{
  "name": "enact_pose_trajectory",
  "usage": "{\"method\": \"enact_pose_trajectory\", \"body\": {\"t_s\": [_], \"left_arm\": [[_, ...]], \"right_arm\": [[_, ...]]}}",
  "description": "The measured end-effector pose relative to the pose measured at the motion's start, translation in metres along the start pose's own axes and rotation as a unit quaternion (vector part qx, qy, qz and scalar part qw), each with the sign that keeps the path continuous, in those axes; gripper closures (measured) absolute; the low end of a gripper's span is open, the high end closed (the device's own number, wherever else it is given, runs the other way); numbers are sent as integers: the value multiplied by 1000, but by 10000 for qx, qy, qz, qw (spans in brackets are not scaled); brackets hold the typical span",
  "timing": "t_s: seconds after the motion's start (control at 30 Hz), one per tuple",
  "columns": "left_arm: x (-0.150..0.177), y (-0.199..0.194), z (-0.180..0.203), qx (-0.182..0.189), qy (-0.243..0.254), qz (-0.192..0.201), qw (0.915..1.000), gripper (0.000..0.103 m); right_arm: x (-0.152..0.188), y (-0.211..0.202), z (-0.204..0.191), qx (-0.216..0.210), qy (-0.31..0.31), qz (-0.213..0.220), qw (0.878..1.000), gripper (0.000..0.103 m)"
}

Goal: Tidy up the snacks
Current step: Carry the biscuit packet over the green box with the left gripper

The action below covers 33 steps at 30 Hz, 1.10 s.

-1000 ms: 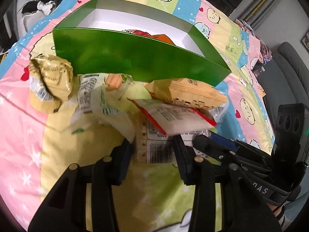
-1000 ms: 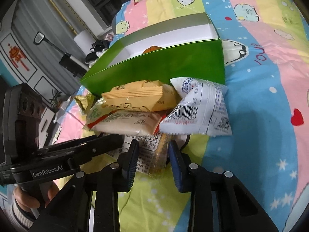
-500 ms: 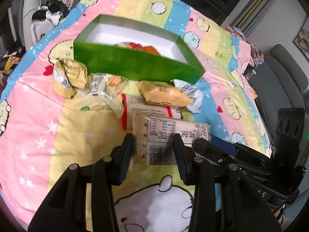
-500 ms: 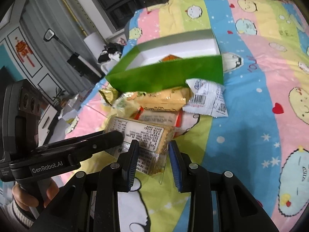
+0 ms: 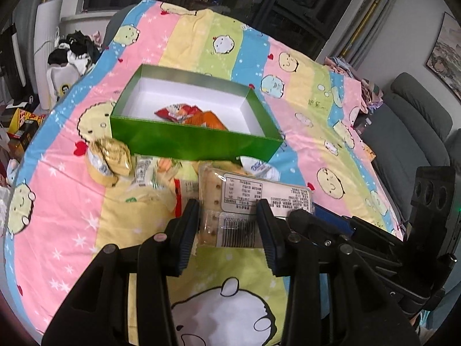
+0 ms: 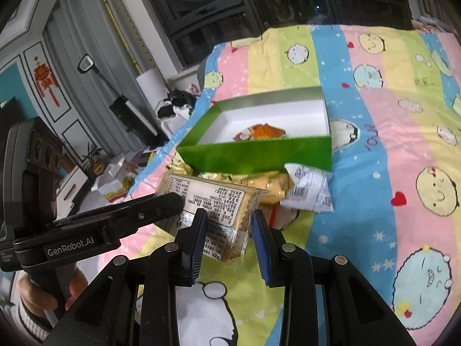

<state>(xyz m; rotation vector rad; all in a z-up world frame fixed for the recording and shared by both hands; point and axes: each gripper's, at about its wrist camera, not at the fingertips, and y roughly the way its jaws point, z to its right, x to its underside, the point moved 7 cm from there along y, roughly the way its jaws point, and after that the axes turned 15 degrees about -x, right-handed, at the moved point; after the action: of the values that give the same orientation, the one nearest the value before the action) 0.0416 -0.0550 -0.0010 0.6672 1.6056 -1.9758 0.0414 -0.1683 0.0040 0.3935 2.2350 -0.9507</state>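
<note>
Both grippers hold one clear cracker pack (image 5: 247, 199) with a white label, lifted above the bed. My left gripper (image 5: 227, 222) is shut on its one end. My right gripper (image 6: 227, 225) is shut on its other end (image 6: 219, 210). Ahead stands an open green box (image 5: 190, 141) with a white inside, holding red and orange snack packets (image 5: 190, 115). The box also shows in the right wrist view (image 6: 259, 152). Several loose snack packets lie on the bed between the box and the grippers: a gold one (image 5: 108, 161), a white one (image 6: 309, 191).
The bed has a striped cartoon sheet (image 5: 57, 216). A grey armchair (image 5: 409, 132) stands to the right of the bed. Clothes and boxes (image 5: 26, 115) lie on the floor at the left. A window (image 6: 259, 0) is behind the bed.
Both grippers have lifted the cracker pack up and back from the pile of snacks. The box and loose packets now look farther and lower.
</note>
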Motion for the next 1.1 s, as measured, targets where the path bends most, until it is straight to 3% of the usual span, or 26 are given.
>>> {"method": "enact_pose_trajectory", "body": {"t_s": [0.47,1.1], "left_arm": [[-42,8,5,3,101,320,9994,63],[-122,64,-6,21,-24,281,9996,62]], "right_arm": [[-38,3,9,-11,-64,365,9993,69],[-118,51,48,62,-143,507,9986,69]]}}
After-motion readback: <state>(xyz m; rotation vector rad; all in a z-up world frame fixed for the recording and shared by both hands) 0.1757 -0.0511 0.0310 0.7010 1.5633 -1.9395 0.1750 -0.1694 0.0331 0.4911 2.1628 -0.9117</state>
